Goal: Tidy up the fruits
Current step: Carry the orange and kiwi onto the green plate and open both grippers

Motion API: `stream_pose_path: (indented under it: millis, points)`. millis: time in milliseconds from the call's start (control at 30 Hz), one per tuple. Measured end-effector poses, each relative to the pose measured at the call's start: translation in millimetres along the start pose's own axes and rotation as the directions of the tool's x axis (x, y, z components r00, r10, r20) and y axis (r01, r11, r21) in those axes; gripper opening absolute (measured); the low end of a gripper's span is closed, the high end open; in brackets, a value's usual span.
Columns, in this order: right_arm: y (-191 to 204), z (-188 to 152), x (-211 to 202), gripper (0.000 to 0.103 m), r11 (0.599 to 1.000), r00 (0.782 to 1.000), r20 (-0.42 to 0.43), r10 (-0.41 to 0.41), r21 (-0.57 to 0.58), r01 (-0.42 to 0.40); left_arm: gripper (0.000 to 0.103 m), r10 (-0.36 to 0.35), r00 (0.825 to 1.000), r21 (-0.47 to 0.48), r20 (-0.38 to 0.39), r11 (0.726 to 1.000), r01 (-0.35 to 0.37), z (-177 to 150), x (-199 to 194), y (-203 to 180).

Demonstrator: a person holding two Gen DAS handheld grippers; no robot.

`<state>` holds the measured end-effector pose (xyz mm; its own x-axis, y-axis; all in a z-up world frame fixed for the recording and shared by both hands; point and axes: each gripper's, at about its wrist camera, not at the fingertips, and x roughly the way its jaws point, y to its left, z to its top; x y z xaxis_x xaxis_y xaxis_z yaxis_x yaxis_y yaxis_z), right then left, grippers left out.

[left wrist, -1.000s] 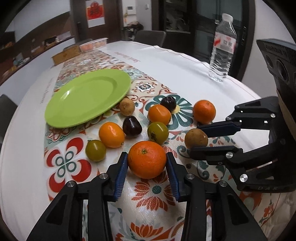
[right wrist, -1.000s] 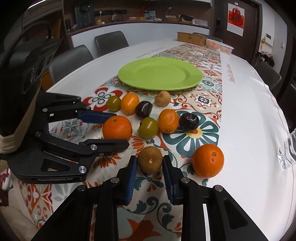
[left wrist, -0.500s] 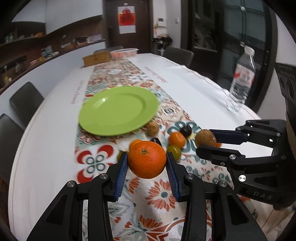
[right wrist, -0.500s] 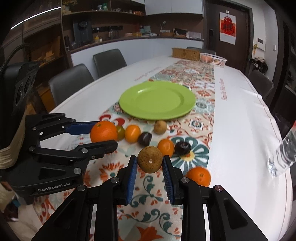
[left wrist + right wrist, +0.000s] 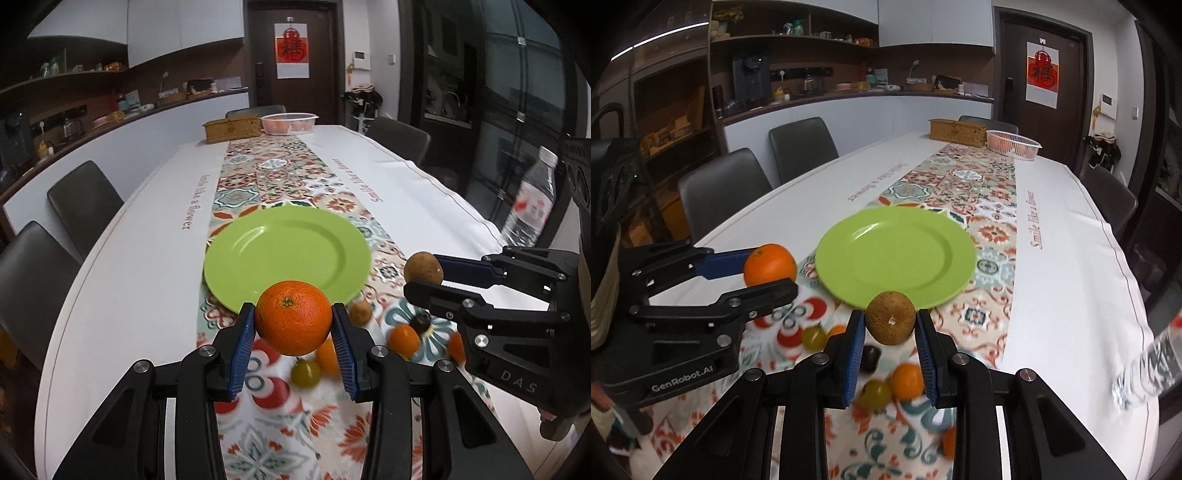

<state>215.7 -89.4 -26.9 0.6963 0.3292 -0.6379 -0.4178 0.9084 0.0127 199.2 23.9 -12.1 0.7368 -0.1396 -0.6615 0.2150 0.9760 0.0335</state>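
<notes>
Ahead, green plate [image 5: 288, 254] rim unobstructed

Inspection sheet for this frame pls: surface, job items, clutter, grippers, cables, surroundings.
Surface: table with white cloth, patterned runner.
Job's things: empty green plate; orange and brown fruit held in the air; small fruits on the runner.
Clutter: water bottle, wicker box, plastic basket.
Grippers: left gripper shut on the orange; right gripper shut on the brown fruit.
Cables: nothing seen.
Surroundings: chairs, counter, shelves, door.
</notes>
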Motion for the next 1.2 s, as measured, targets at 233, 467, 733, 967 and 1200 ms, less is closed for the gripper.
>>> stream_pose_path:
  millis: [233,467,733,967,1200]
  points:
    - [-9.4,33.1,27.2,0.029,1.000,1.000,-0.024,-0.002,0.002,0.002,0.040,0.006,1.000,-0.023,-0.019,1.000,-0.007,24.6,21.5,18.3]
    - [-16.9,56.4,65.7,0.029,1.000,0.995,-0.102,-0.002,-0.017,0.000,0.040,-0.015,0.997,-0.034,-0.081,0.999,0.012,39.4,54.5,32.0]
    - [-23.3,59.6,108.6,0.029,1.000,0.977,-0.213,0.025,-0.008,-0.028,0.040,-0.063,0.985,-0.082,-0.159,0.995,0.050,44.3,93.6,44.6]
    - [-27.2,58.0,126.7,0.029,0.999,0.966,-0.253,0.051,0.021,-0.047,0.040,-0.076,0.978,-0.094,-0.193,0.994,0.059,43.3,112.4,46.9]
    - [-30.5,59.5,130.6,0.036,0.999,0.965,-0.257,0.044,0.028,-0.038,0.053,-0.061,0.982,-0.105,-0.179,0.994,0.043,44.7,107.8,49.3]
